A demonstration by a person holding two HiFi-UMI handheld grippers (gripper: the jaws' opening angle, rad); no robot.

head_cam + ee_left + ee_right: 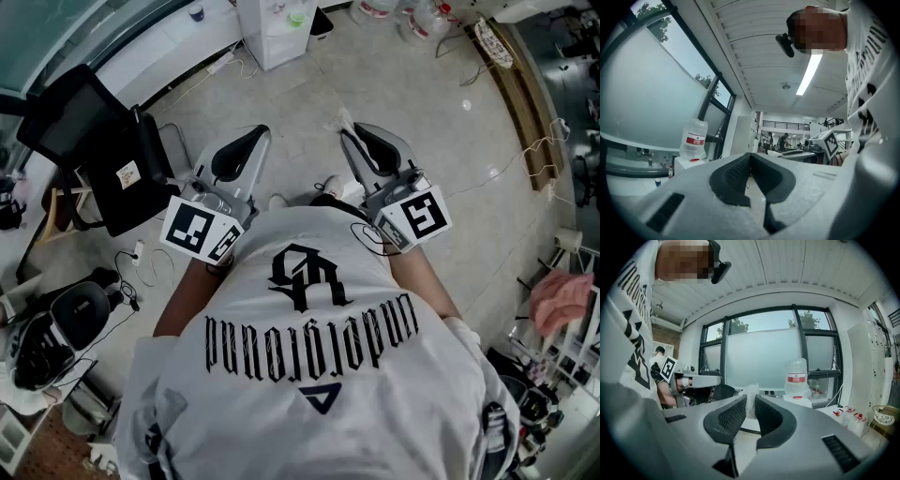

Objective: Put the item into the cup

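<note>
Slip risk: right gripper (751,399) pinches white crumpled wad (751,390) by tips only, no cup in sight. Left gripper (750,155) closed, w/ nothing.

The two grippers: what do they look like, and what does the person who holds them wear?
Both the left gripper and the right gripper have pale grey, rounded shells. Each claw is lined with black, dotted pads. The left cube and the right cube are white with black square markers. The person wears a white short-sleeved T-shirt with black lettering.
</note>
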